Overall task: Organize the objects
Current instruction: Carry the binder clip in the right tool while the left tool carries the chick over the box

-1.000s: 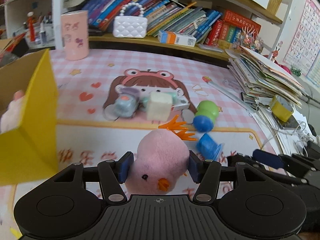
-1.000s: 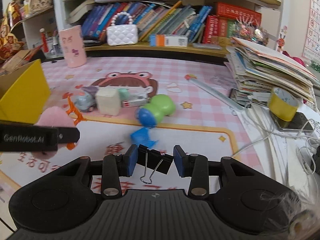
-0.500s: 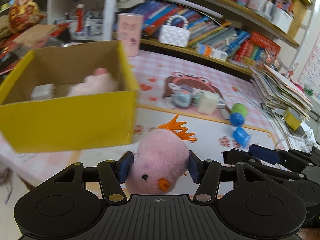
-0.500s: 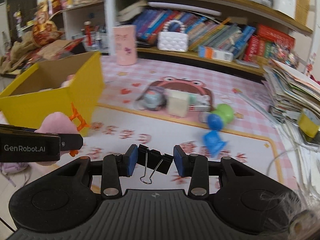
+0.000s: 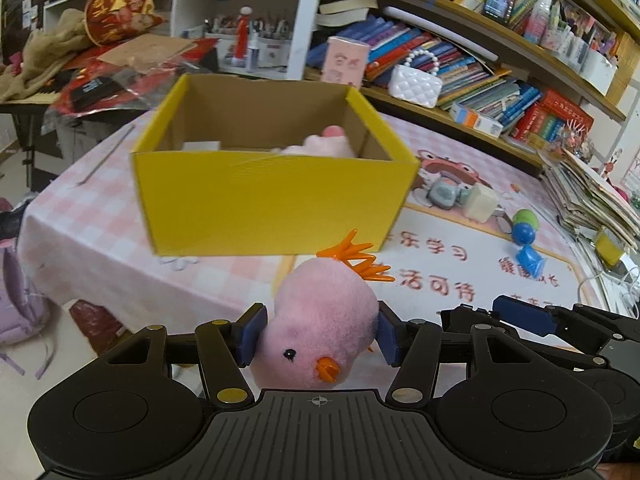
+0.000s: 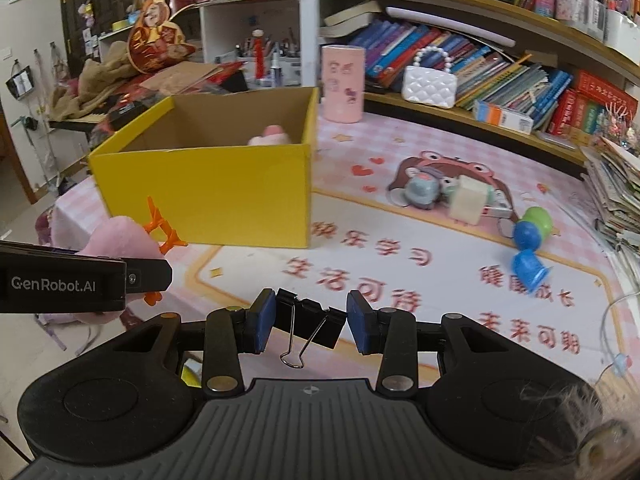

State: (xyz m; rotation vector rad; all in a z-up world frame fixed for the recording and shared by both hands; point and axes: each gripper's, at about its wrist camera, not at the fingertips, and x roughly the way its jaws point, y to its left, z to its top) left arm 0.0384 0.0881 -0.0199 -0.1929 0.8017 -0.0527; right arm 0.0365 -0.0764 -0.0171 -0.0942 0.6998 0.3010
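My left gripper (image 5: pixel 318 338) is shut on a pink plush chick (image 5: pixel 324 320) with orange feet, held in the air in front of the yellow cardboard box (image 5: pixel 272 204). The box is open on top and holds a pink plush (image 5: pixel 324 144) and a white item. My right gripper (image 6: pixel 310 320) is shut on a black binder clip (image 6: pixel 310 322), to the right of the left gripper (image 6: pixel 86 284). The box (image 6: pixel 208 192) stands ahead and left of it. On the mat lie a grey toy (image 6: pixel 422 192), a cream cube (image 6: pixel 470 198), a green-blue toy (image 6: pixel 532 226) and a blue cup (image 6: pixel 528 270).
A pink checked tablecloth with a cartoon mat (image 6: pixel 400 264) covers the table; its left edge drops off near the box. A pink cup (image 6: pixel 343 84), a white bag (image 6: pixel 430 84) and a bookshelf stand at the back. A paper stack (image 5: pixel 592 196) sits on the right.
Both grippers have pulled back and swung left with their objects still held. The yellow box now sits in the middle of the left wrist view, with the loose toys farther right.
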